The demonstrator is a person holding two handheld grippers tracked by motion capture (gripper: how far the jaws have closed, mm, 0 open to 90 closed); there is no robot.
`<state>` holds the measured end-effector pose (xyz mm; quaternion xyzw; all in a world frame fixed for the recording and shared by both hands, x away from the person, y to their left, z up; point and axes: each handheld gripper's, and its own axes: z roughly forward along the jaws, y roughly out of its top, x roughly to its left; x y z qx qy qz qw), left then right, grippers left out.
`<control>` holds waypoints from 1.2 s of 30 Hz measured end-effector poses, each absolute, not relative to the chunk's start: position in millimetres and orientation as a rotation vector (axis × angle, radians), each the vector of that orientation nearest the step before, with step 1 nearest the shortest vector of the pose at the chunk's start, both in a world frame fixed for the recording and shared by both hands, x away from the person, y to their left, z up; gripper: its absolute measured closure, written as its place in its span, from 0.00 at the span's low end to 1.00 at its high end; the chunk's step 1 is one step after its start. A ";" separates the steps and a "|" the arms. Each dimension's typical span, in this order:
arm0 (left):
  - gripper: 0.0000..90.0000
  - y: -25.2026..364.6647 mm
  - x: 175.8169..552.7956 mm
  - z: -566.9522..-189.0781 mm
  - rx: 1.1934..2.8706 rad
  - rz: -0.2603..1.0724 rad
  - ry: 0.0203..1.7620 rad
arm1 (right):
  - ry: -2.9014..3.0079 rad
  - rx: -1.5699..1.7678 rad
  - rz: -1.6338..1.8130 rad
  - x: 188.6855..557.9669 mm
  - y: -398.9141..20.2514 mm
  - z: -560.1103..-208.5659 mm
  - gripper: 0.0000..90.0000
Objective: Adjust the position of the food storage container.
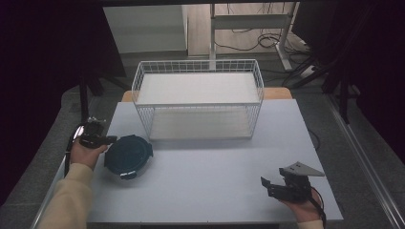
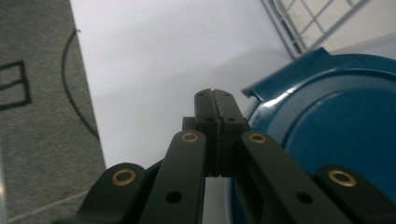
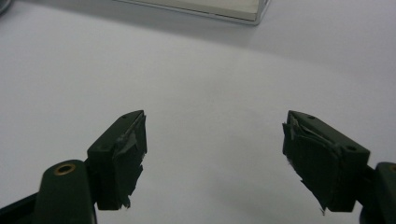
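Observation:
A round dark-blue lidded container (image 1: pixel 128 155) sits on the grey table (image 1: pixel 215 191) at the left, in front of the wire basket. My left gripper (image 1: pixel 112 139) lies level at the container's left rim with its jaws pressed flat together and nothing between them. In the left gripper view the shut tips (image 2: pixel 215 93) stand just left of the blue lid (image 2: pixel 336 130), apart from its latch tab. My right gripper (image 1: pixel 265 185) rests low near the table's front right. Its taped pads stand wide apart (image 3: pixel 215 140) over bare table.
A white wire basket (image 1: pixel 198 102) with a pale floor stands at the back middle of the table; its wires (image 2: pixel 299 28) and a corner (image 3: pixel 224 11) show in the gripper views. Grey carpet (image 2: pixel 37 116) and a thin cable lie beyond the table's left edge.

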<state>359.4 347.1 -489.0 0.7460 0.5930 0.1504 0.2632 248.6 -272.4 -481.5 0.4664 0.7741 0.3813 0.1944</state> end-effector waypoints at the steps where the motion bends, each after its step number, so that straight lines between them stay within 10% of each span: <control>1: 1.00 347.1 359.4 -489.0 2.017 0.407 1.604 | 2.170 1.308 1.069 248.6 -272.4 -481.5 0.24; 36: 1.00 295.3 345.4 -494.8 2.156 0.254 1.381 | 2.151 1.344 1.076 249.1 -275.1 -481.8 0.25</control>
